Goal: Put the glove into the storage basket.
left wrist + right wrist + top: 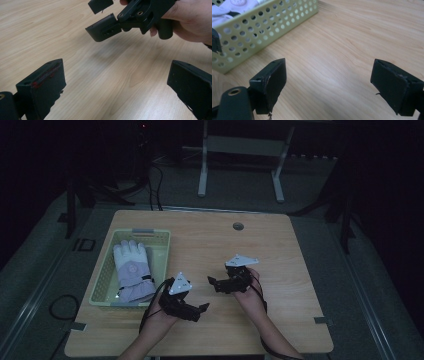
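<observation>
Both pairs of jaws are standing wide apart with nothing between them: the left gripper [202, 308] is hovering near the front edge of the desk [280, 245], and the right gripper [212, 281] is hanging just beyond it, toward the middle. In the left gripper view the two black jaws are framing bare wood, and the right gripper [100, 21] is showing farther off, carried by the person's right hand [190, 22], its own jaws parted too. In the right gripper view the jaws are spread over the wood as well, and they are pointing toward the basket [269, 32].

Farther back, by the left edge of the desk, the pale green basket [162, 251] with its holed walls is sitting with a white and grey glove [131, 270] lying inside, fingers pointing toward the far edge. Neither gripper is touching the basket or the glove.

As I judge it, the work is at its opening step, or between steps: both grippers are idling empty beside the basket. The next move is probably calling for a reach to the left over the basket wall, and for a pinch on the glove's cuff or palm.

A round badge is showing on the back of the glove, but no writing on it is readable. Beyond the far edge, a round grommet [238, 226] is sitting in the wood.
</observation>
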